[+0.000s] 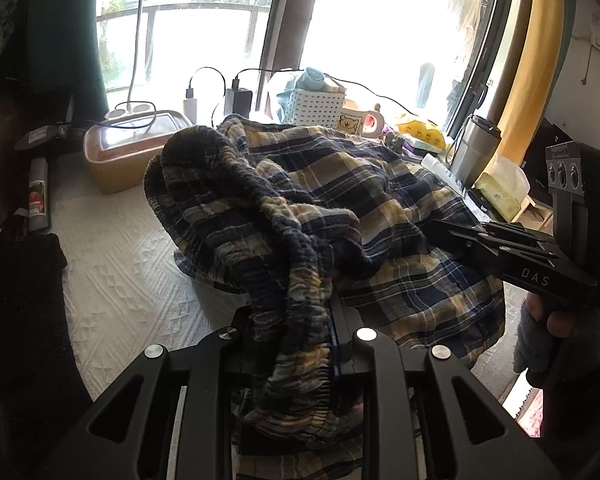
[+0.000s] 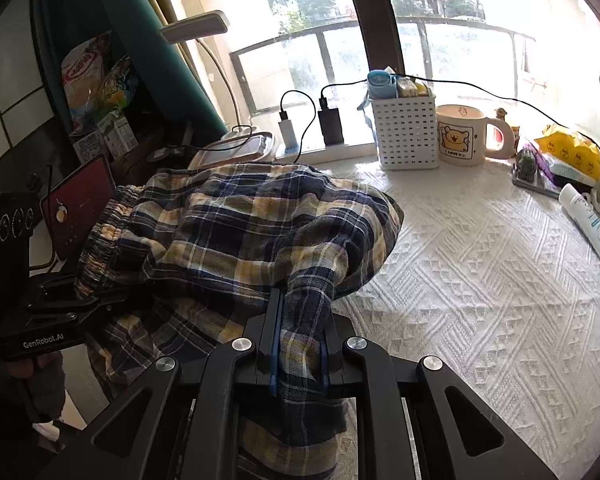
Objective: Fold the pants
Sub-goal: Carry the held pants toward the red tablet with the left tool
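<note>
Elastic waistband [image 1: 300,344] pinched in my left gripper [image 1: 296,360], right gripper [image 2: 300,344] clamped on plaid cloth; pants [image 2: 260,220] bunched, partly lifted off the white tablecloth [image 2: 480,260]; no fold visible yet, everything left

Strong backlight from the window [image 1: 380,40], dim foreground.
You are looking into blown-out daylight: the glass glares white, washing out detail near the sill, while the left gripper [image 1: 296,344] and right gripper [image 2: 300,344] sit in shadow. Fisheye bending curves the frame edges, and the corners go black.
</note>
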Motion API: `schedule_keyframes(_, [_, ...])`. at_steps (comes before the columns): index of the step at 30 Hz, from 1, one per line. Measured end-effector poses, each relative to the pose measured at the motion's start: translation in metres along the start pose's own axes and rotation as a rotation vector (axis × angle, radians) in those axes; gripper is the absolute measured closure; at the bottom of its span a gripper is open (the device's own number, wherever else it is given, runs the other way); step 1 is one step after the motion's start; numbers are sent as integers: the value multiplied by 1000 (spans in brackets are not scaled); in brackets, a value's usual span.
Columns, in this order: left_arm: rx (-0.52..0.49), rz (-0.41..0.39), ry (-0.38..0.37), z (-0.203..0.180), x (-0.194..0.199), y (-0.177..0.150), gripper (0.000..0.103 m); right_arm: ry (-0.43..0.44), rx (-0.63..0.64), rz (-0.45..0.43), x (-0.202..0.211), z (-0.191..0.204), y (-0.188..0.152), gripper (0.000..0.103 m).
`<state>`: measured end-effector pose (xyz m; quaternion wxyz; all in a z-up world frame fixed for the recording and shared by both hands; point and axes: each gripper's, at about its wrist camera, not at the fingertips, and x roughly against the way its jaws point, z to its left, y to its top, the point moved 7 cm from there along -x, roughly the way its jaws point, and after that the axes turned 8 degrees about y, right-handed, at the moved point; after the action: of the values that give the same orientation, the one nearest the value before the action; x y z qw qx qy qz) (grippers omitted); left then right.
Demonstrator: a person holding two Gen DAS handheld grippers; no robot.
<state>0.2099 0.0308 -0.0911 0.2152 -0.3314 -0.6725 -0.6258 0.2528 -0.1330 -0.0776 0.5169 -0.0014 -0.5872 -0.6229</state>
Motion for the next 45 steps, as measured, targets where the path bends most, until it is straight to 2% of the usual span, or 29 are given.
schedule_keyframes(7, [21,-75,17,22,29,5,82,14,68,-40,9,29,25,89])
schedule_keyframes(14, [66,-135,39,61,61,4,82,38,144,-52,3,74,48,89])
schedule_keyframes(24, [120,-209,119,132,110,2,82,114,239,-66,-25,153,78,89])
schedule_keyframes(30, [160,-227,168,177,128,-6,82,165,271,-62,-52,195,91,89])
schedule_keyframes(37, [202,-178,234,227,126,-29,82,218,258,-18,-97,231,85,89])
schedule_keyframes(45, [251,-15,253,268,86,-73,81,231,216,98,-162,244,47,88])
